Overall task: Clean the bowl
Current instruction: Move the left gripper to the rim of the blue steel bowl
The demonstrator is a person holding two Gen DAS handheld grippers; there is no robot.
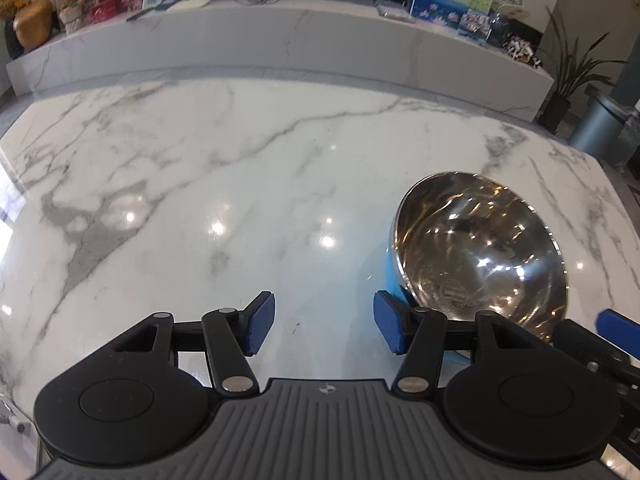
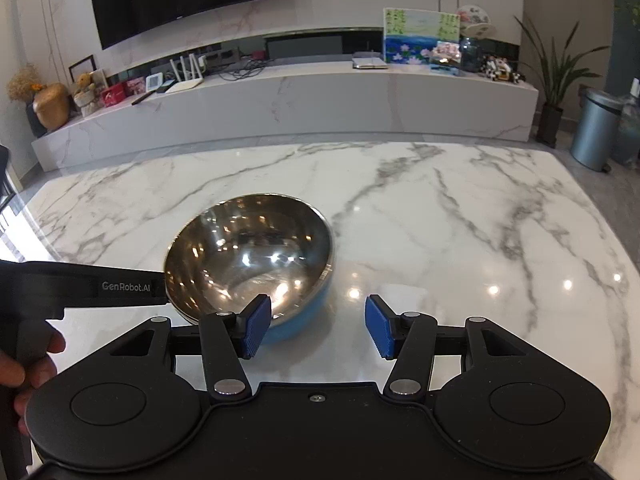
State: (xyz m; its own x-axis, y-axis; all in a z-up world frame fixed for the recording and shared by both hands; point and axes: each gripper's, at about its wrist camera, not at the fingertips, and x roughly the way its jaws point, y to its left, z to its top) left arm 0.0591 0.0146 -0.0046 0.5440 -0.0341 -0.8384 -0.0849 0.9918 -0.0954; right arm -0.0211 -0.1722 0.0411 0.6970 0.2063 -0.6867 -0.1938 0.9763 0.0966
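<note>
A steel bowl with a blue outside (image 1: 480, 256) stands upright on the white marble table (image 1: 200, 184). In the left wrist view it lies to the right, just beyond my right finger. My left gripper (image 1: 324, 326) is open and empty above bare marble. In the right wrist view the bowl (image 2: 250, 264) sits ahead and left, touching or just behind my left finger. My right gripper (image 2: 316, 326) is open and empty. The left gripper's black body (image 2: 80, 286) reaches in from the left beside the bowl's rim. No cloth or sponge is visible.
A long marble TV bench (image 2: 280, 108) stands beyond the table with a router, boxes, a painting and ornaments. A grey bin (image 2: 596, 132) and a potted plant (image 2: 554, 80) stand at the far right. A hand (image 2: 28, 364) grips the left tool.
</note>
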